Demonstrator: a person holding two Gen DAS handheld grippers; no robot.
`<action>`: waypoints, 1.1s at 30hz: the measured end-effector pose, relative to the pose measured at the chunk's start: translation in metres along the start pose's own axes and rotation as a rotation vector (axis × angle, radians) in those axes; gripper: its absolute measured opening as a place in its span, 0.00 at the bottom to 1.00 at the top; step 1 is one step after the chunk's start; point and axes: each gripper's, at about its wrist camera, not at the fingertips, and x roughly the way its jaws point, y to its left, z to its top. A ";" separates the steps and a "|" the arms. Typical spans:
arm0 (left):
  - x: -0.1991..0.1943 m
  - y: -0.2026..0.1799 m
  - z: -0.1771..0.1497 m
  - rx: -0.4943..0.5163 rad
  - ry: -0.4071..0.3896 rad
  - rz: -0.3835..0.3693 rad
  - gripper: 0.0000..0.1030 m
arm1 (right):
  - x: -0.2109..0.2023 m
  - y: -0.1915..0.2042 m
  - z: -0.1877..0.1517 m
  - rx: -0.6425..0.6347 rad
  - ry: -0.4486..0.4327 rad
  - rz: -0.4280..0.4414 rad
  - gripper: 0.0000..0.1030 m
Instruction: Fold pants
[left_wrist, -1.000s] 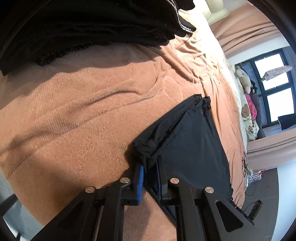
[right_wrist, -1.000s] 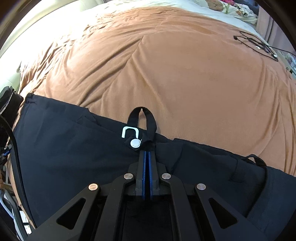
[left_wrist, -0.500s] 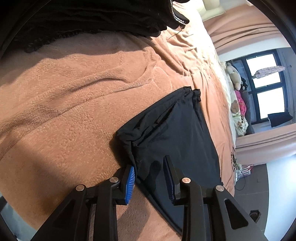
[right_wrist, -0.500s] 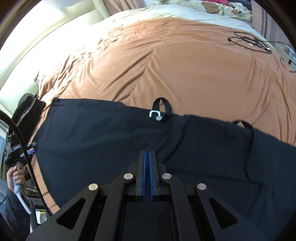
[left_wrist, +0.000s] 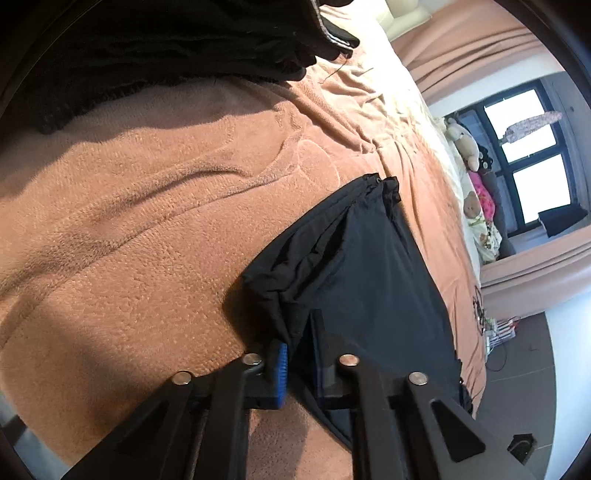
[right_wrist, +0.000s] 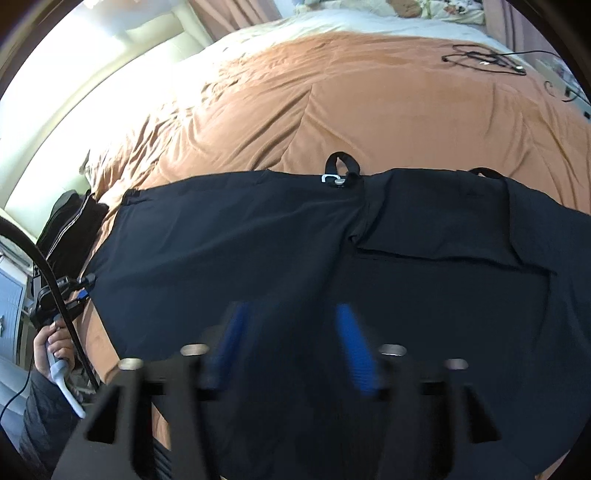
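**One pair of black pants across the bed's near edge**

One pair of black pants (right_wrist: 258, 251) lies spread flat along the near edge of the bed, on a brown blanket (right_wrist: 369, 110), waistband clasp (right_wrist: 334, 180) toward the bed's middle. The left tongs (left_wrist: 297, 363) are closing on a bunched corner of the fabric at the pants' left end. The right tongs (right_wrist: 291, 350) hover above the cloth, jaws opening, nothing between them. Folded dark clothes (left_wrist: 166, 44) sit at the bed's left corner.

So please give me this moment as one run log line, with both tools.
left tool: closing on pants hem corner | right tool: opening, nothing between pads, above pants | pants: flat on brown blanket
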 end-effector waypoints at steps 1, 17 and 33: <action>-0.002 -0.002 -0.001 0.006 -0.009 0.001 0.05 | 0.000 0.002 -0.004 0.003 -0.003 0.005 0.55; -0.043 -0.061 0.009 0.122 -0.103 -0.017 0.03 | 0.009 0.030 -0.022 -0.003 -0.038 0.019 0.42; -0.043 -0.049 0.015 0.064 -0.096 -0.067 0.03 | 0.057 0.072 -0.068 -0.010 0.140 0.090 0.16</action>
